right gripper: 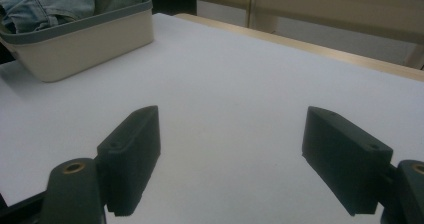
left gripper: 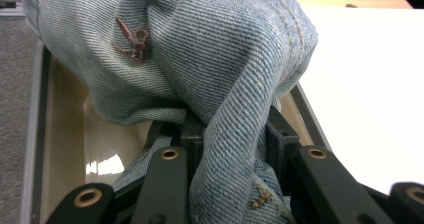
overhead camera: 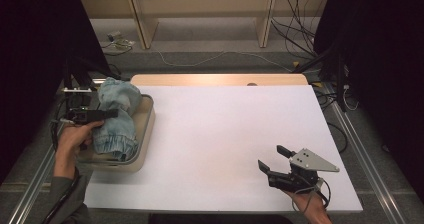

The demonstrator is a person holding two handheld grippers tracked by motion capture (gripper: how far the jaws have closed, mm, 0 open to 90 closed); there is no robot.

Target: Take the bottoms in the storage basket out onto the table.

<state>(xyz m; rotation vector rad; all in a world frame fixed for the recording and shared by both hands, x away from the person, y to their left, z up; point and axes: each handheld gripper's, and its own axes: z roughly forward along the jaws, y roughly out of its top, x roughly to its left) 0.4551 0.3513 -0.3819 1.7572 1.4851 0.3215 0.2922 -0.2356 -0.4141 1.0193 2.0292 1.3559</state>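
The crumpled light-blue denim garment (overhead camera: 116,116) lies heaped in a cream plastic tub with a grey rim (overhead camera: 145,129) at the left edge of the white counter (overhead camera: 225,134). In the left gripper view a thick fold of the denim (left gripper: 225,84) runs down between the two black jaws, which press on it from both sides, so the left claw (overhead camera: 111,113) is clenched on the cloth, grasping it near the top of the heap. A brown stitched bar tack (left gripper: 131,39) shows on the fabric above the grip, and the glossy inner wall of the tub (left gripper: 100,149) is visible below.

The right claw (overhead camera: 272,159) rests low over the bare counter near the front right corner, well apart from the tub, its jaws spread wide with nothing between them; the right gripper view looks across the empty white surface toward the tub (right gripper: 80,44).

The step in hand appears to be lifting the garment out of the tub. The next move likely calls for raising the left claw high enough that the trailing denim clears the rim, then carrying it over the open counter, where the released right claw could take a second hold. A snag on the rim could drag the tub along.
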